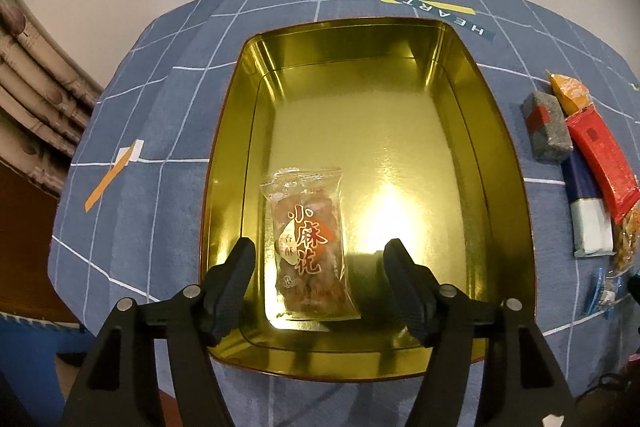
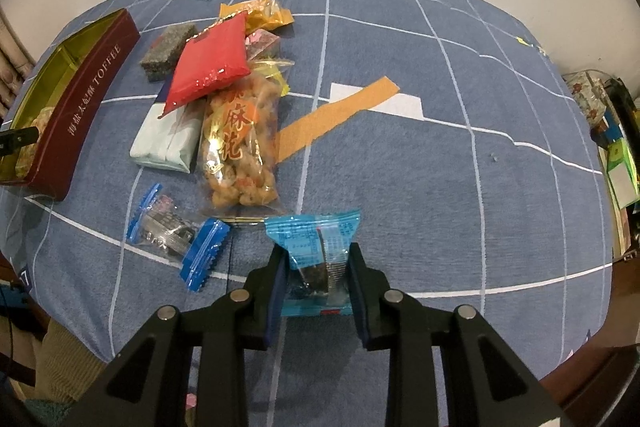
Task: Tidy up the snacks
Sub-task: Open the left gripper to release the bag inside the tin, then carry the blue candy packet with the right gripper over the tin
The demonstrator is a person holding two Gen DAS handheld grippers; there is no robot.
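Two grippers: left gripper [image 1: 320,253] open above a bagged snack [image 1: 310,241] in the tin [image 1: 516,211]; right gripper [image 2: 316,259] clamps a blue packet [image 2: 316,247].

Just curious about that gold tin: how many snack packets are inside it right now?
1: a clear packet of twisted fried snacks lies flat on the tin floor, near its left wall, between the open left gripper fingers. Nothing else shows inside.
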